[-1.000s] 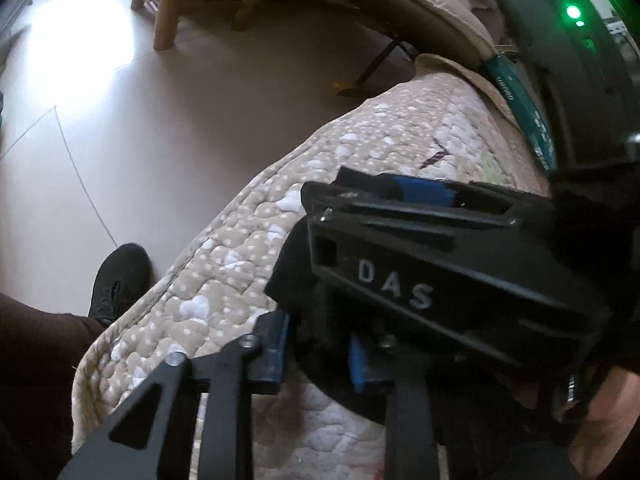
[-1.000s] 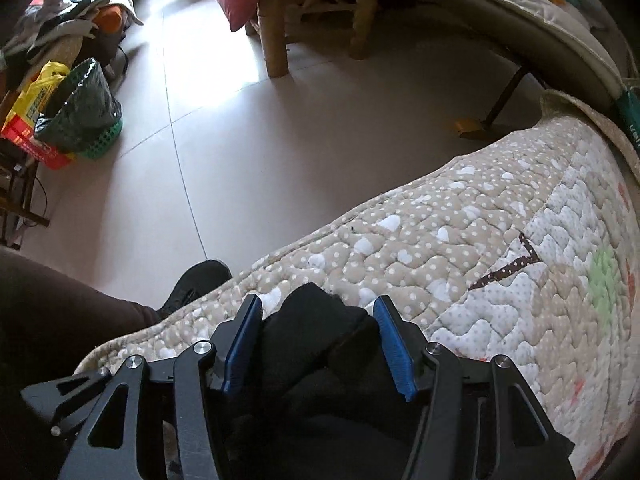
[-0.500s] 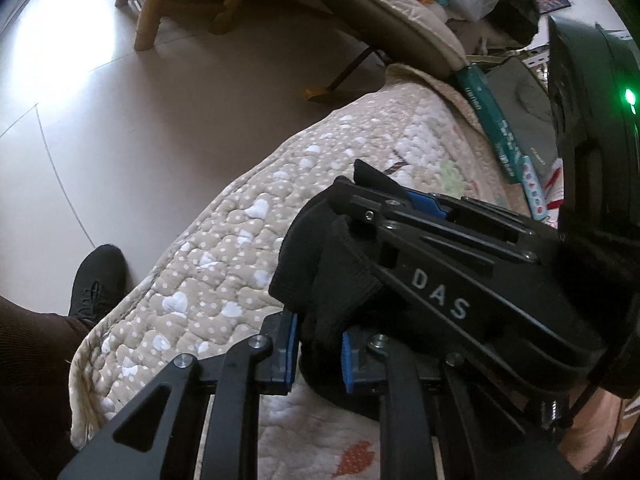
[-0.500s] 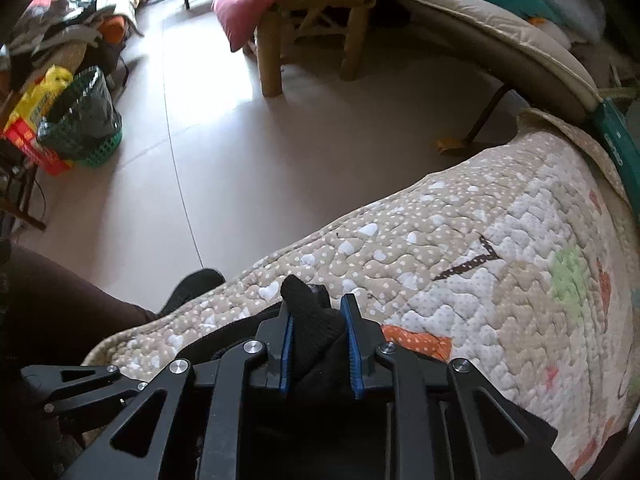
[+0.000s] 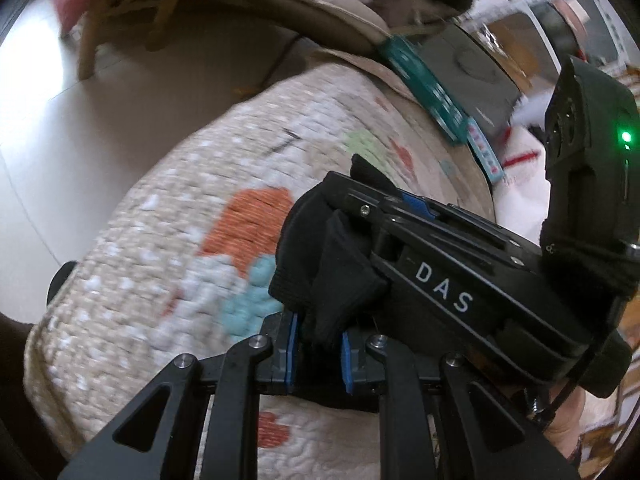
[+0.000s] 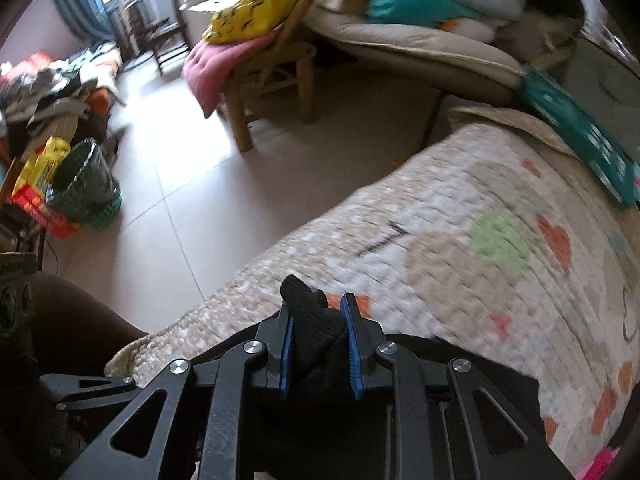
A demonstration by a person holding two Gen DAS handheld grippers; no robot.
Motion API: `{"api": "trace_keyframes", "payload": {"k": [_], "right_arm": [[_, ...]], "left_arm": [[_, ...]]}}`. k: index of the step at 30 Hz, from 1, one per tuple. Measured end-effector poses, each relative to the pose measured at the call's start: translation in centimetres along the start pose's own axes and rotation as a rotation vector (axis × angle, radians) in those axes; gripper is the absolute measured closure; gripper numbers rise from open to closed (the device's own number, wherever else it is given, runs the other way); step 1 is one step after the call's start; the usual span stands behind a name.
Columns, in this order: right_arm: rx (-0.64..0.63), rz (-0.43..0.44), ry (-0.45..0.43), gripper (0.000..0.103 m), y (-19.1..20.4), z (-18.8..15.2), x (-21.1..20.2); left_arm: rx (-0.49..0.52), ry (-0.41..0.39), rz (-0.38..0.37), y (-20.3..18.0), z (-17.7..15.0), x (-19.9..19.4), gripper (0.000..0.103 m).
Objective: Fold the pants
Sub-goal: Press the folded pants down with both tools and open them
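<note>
Covering the bed, quilt (image 6: 460,248) (hearts), beside tiled floor (image 6: 224,184).

Black pants (image 6: 316,332) on quilted bed (image 6: 460,280).

Bright daylight — floor glare, motion blur

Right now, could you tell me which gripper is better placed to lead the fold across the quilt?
Probably the right gripper: it grips the black pants and sits nearer the quilt centre. The left gripper also grips them.
</note>
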State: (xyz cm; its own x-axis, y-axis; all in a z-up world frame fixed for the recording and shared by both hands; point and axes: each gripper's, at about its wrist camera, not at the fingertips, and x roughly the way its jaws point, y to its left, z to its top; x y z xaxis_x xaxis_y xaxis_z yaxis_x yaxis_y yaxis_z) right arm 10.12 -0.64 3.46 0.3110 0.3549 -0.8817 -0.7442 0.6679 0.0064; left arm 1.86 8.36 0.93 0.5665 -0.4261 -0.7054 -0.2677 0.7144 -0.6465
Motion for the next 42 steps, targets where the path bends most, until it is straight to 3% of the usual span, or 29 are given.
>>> {"api": "trace_keyframes", "payload": {"k": [12, 15, 16, 18, 22, 25, 26, 28, 30, 33, 35, 39, 42], "right_arm": [[0.321, -0.014, -0.070, 0.079, -11.5, -10.4, -3.1], [0.380, -0.018, -0.085, 0.073, -13.7, -13.0, -3.3], [0.404, -0.027, -0.096, 0.068, -14.3, -13.9, -3.5], [0.460, -0.051, -0.117, 0.045, -15.6, -15.2, -4.2], [0.585, -0.166, -0.177, 0.041, -18.8, -18.5, -7.5], [0.675, -0.275, -0.234, 0.041, -20.5, -20.7, -10.5], [0.704, -0.297, -0.283, 0.041, -20.6, -21.2, -12.0], [0.732, -0.254, -0.366, 0.041, -20.0, -21.2, -13.7], [0.728, -0.099, -0.428, 0.041, -18.7, -20.4, -14.2], [0.692, 0.089, -0.403, 0.041, -16.3, -19.1, -12.1], [0.678, 0.130, -0.351, 0.041, -15.1, -18.6, -10.1], [0.558, -0.051, -0.222, 0.041, -12.1, -16.9, -6.6], [0.451, -0.096, -0.201, 0.041, -9.1, -15.4, -5.6]], "left_arm": [[0.259, 0.125, 0.057, -8.8, -6.5, 8.3, 0.086], [0.321, 0.147, 0.071, -9.8, -7.8, 9.6, 0.080], [0.331, 0.157, 0.062, -9.9, -8.2, 9.5, 0.075], [0.362, 0.183, 0.032, -10.1, -8.8, 8.5, 0.066], [0.464, 0.172, -0.060, -10.3, -9.7, 4.2, 0.057], [0.490, 0.093, -0.053, -9.6, -9.1, 1.3, 0.053], [0.477, 0.072, -0.025, -9.2, -8.6, 1.0, 0.052], [0.404, 0.054, 0.041, -7.3, -7.1, 1.3, 0.052], [0.315, 0.058, 0.091, -5.3, -5.9, 2.2, 0.052], [0.283, 0.056, 0.157, -3.9, -5.1, 3.5, 0.052], [0.281, 0.057, 0.176, -3.3, -5.0, 4.0, 0.053], [0.283, 0.070, 0.169, -3.3, -5.4, 5.0, 0.052], [0.299, 0.055, 0.174, -3.1, -5.7, 5.0, 0.053]]}}
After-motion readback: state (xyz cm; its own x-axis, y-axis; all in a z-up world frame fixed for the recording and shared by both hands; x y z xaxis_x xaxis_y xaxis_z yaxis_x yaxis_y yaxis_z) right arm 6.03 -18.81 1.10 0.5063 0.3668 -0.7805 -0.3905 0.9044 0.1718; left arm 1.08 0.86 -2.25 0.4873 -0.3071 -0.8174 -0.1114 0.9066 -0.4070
